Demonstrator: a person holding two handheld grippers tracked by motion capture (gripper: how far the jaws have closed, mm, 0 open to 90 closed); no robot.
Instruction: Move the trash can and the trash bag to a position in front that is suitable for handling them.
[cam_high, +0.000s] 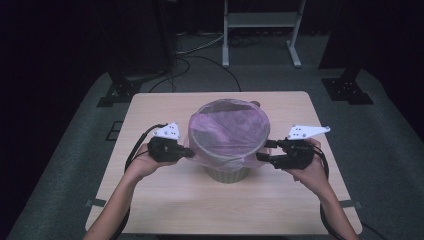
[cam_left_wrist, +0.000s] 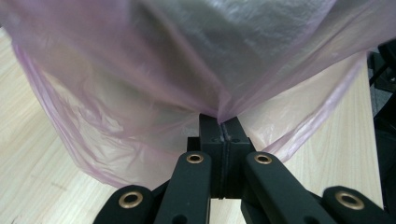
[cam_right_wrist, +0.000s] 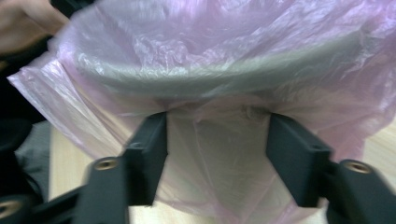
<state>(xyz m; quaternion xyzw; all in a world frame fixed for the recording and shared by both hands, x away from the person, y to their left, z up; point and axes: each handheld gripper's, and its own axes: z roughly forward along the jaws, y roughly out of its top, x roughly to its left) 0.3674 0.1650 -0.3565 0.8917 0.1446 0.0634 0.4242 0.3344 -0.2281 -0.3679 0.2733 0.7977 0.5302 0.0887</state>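
Pink plastic bag (cam_high: 227, 131) lining upright bin (cam_high: 228, 174); left claw (cam_left_wrist: 221, 125) pinching bag, right claw (cam_right_wrist: 215, 122) agape

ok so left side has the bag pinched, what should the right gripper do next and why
Probably close the right gripper on the pink bag film hanging below the bin rim. Its jaws stand wide apart with loose plastic between them, while the left gripper is already shut on a fold of the bag. Gripping both sides would let the skirt be pulled down evenly.
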